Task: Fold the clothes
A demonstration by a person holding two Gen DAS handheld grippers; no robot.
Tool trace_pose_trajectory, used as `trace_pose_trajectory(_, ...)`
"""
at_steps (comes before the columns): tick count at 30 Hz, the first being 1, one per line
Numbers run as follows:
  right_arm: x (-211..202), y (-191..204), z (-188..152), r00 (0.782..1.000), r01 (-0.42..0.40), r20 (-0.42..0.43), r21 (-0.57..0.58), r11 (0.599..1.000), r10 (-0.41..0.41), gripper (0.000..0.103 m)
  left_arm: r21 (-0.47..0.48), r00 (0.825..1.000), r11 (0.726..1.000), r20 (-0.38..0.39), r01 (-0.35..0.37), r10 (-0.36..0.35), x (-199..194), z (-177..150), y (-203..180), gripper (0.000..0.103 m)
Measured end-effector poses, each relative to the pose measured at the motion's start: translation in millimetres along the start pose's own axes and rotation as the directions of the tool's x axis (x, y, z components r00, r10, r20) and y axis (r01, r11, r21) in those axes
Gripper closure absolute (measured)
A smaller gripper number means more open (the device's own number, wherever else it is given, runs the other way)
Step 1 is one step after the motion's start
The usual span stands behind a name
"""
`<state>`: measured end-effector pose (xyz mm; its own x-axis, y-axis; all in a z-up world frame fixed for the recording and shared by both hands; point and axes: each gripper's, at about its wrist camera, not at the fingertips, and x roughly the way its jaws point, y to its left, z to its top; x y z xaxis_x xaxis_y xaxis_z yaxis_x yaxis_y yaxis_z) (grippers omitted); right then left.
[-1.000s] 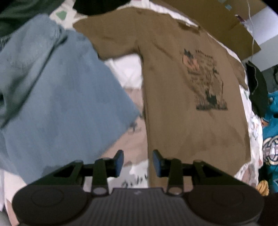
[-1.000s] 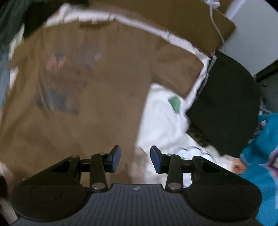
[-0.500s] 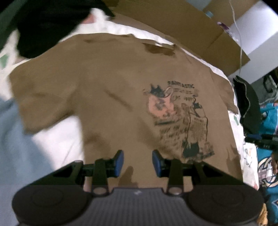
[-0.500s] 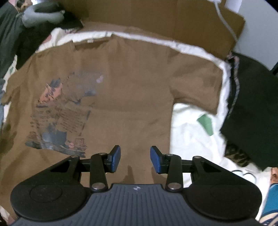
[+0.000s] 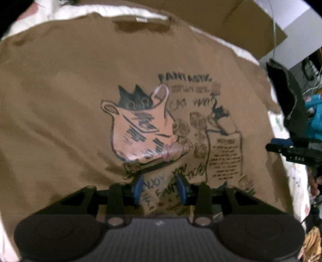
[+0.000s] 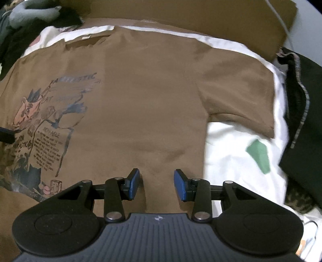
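A brown T-shirt (image 5: 66, 104) with a pink-and-black print (image 5: 145, 129) lies spread flat on a white sheet, collar (image 6: 88, 40) at the far side. My left gripper (image 5: 160, 189) is open, low over the lower part of the print, and printed cloth shows between its blue pads (image 5: 138, 188). Over the plain right half of the shirt (image 6: 153, 112), close to the side seam below the right sleeve (image 6: 239, 100), my right gripper (image 6: 157, 184) is open with nothing between its pads. Each gripper shows at the edge of the other's view.
Brown cardboard (image 6: 201, 18) stands behind the white sheet (image 6: 231, 153). A black garment (image 6: 297, 121) lies right of the shirt, with a teal one (image 5: 316, 116) beyond it. Dark clothes and a grey item (image 6: 30, 12) lie at the far left.
Both grippers have come down closer to the shirt. The left one swung away from a blue garment at the shirt's left edge to over the print. Neither set of jaws changed its gap.
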<state>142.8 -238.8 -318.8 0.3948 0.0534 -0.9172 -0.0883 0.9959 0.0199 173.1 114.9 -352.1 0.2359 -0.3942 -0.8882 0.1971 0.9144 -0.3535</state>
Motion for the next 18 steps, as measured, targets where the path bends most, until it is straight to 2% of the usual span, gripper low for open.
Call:
trace_pose_trajectory(1,5.5,1.4,-2.6,1.0,0.001,-0.011,-0.003,1.0,-0.001,0.058,0.017,1.0,1.0,0.006,-0.005,0.005,2.3,-1.9,-2.5,0.054)
trace_pose_trajectory(3,9.8,3.0,-8.7,1.0,0.005,0.001,-0.021,1.0,-0.005,0.056,0.054,1.0,0.998,0.016,0.013,-0.014,0.6,-9.2,-8.4,0.045)
trace_pose_trajectory(6,8.1,4.6,-17.4,0.999,0.013,0.03,-0.065,0.998,-0.011,0.052,0.137,1.0,0.99,0.018,-0.016,0.014,-2.3,-27.1,-17.6,0.045)
trace_pose_trajectory(11,4.6,-1.5,-27.8,0.999,0.028,0.017,-0.08,0.996,-0.027,0.044,0.22,0.999,0.974,0.016,-0.049,0.047,-10.4,-51.6,-25.5,0.048)
trace_pose_trajectory(13,2.2,-2.2,-27.3,0.999,0.04,0.002,-0.086,0.995,-0.04,0.044,0.251,0.997,0.965,0.013,-0.074,0.073,-14.5,-56.0,-26.9,0.059)
trace_pose_trajectory(15,-2.2,-2.0,-24.6,0.999,0.054,-0.005,-0.083,0.995,-0.054,0.045,0.254,0.996,0.963,0.008,-0.084,0.084,-23.1,-57.0,-24.1,0.065)
trace_pose_trajectory(18,-12.6,-0.9,-18.9,0.998,0.064,0.024,-0.078,0.995,-0.063,0.045,0.224,0.993,0.968,0.049,-0.114,0.106,-44.0,-55.3,-10.3,0.065)
